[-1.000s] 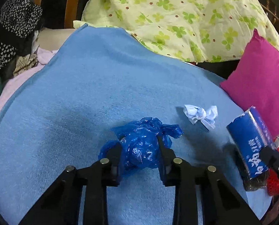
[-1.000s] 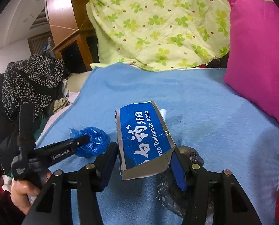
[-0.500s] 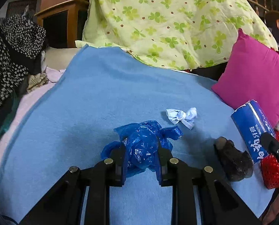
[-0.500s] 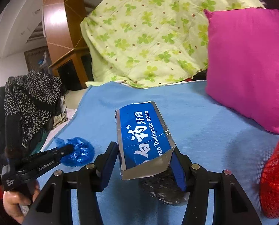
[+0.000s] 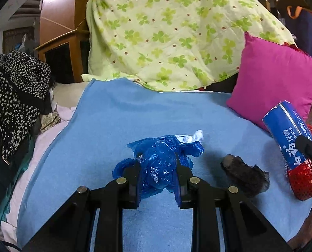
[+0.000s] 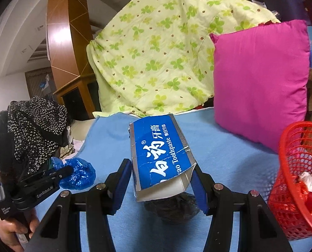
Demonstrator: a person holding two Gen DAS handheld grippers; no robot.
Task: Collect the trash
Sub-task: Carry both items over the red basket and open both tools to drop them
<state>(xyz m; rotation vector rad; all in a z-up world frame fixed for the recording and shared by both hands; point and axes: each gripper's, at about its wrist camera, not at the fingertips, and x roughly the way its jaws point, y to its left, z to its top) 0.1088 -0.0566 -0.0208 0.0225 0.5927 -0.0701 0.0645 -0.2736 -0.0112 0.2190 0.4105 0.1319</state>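
We are gripping a crumpled blue plastic bag (image 5: pixel 159 163) in the left gripper (image 5: pixel 158 176), jaws clamped on it above the blue blanket (image 5: pixel 114 121). We are gripping a blue toothpaste box (image 6: pixel 161 157) in the right gripper (image 6: pixel 162 180), jaws clamped on its open end. The red basket (image 6: pixel 290 168) is sitting at 3 o'clock in the right view. Risk: the slick bag may be slipping free, and the box may be crushing and catching the basket's rim. A white wrapper (image 5: pixel 194 136) and dark wad (image 5: pixel 245 178) are waiting.
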